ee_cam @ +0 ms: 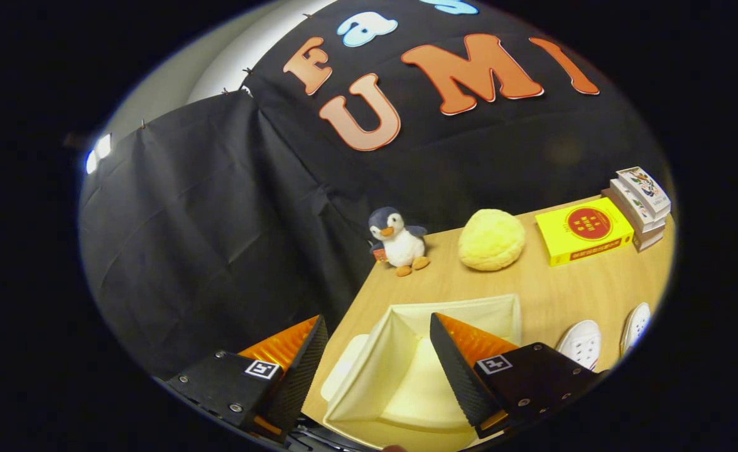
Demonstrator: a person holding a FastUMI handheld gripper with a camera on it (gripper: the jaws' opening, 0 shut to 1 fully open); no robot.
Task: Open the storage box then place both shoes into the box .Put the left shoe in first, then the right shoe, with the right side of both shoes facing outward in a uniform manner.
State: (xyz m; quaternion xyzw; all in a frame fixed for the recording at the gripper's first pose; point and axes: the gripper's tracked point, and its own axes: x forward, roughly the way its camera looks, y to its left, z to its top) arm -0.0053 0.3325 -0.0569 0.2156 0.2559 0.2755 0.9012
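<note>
While the tool hangs over the near corner of the wooden surface, its fingers are spread wide and pinch nothing. The cream box sits just below and between them, its lid raised and the inside showing; the right finger overlaps the box in the view, and the left finger sits off the surface's edge. Two white shoes lie side by side to the right of the box, apart from it. Beyond the box stand a toy penguin, a round yellow cushion, a yellow carton and a stack of books.
</note>
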